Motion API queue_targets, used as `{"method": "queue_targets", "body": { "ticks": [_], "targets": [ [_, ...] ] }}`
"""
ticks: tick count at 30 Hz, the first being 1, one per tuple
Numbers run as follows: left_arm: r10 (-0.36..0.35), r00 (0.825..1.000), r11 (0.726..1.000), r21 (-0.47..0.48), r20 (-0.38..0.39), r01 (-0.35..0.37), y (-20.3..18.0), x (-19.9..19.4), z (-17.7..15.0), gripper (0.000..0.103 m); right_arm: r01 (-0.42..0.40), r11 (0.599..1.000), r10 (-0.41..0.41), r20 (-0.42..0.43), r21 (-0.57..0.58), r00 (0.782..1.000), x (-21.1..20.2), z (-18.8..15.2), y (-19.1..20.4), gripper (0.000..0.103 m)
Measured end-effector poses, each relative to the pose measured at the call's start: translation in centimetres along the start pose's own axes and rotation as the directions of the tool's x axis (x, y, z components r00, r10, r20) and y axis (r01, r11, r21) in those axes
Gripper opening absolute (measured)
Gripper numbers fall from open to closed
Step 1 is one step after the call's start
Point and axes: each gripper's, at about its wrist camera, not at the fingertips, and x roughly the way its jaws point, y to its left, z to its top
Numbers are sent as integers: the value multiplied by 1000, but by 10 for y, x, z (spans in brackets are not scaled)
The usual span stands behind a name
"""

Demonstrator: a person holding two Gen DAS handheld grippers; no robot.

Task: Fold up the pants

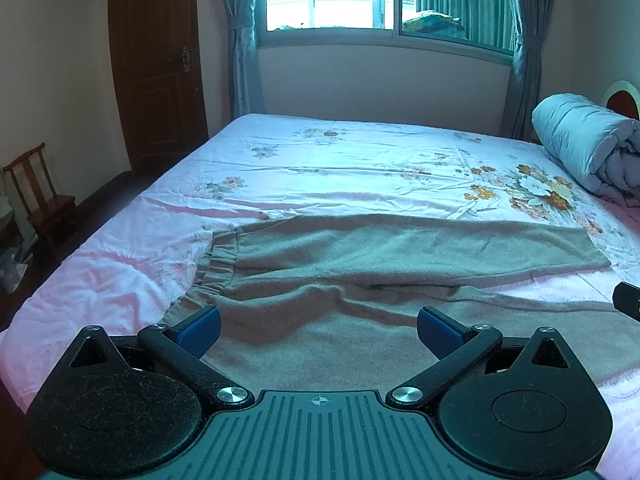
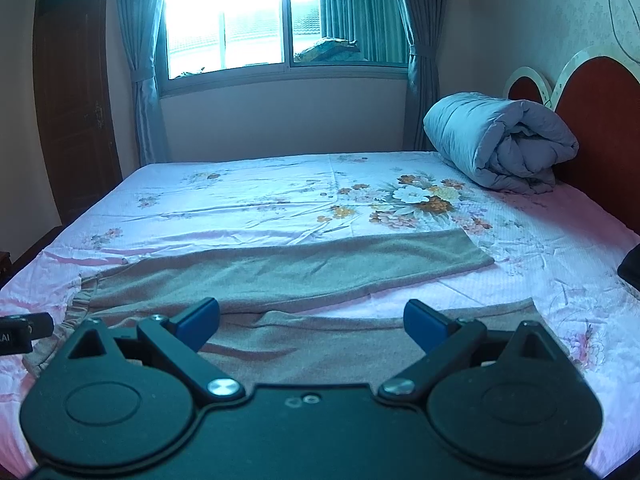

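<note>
We see the pants [image 1: 360,264] spread flat on the bed [image 1: 320,160], long axis crosswise to both jaws, waistband left and leg ends right. Our left gripper [image 1: 319,330] and right gripper [image 2: 312,322] hover over the near leg, jaws wide apart, holding nothing.

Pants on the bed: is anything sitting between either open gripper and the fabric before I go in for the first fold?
Nothing visible. The pants lie spread on the bed sheet, right under the open left gripper and open right gripper. The rolled duvet sits far off by the headboard.
</note>
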Motion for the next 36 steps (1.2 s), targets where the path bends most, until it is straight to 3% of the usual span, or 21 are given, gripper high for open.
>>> {"method": "queue_targets", "body": {
  "ticks": [36],
  "targets": [
    [0,1000,1000,-6,-4,0,3,0,1,103,8,1000,-8,-12,6,1000,1,0,2,93]
  ]
}}
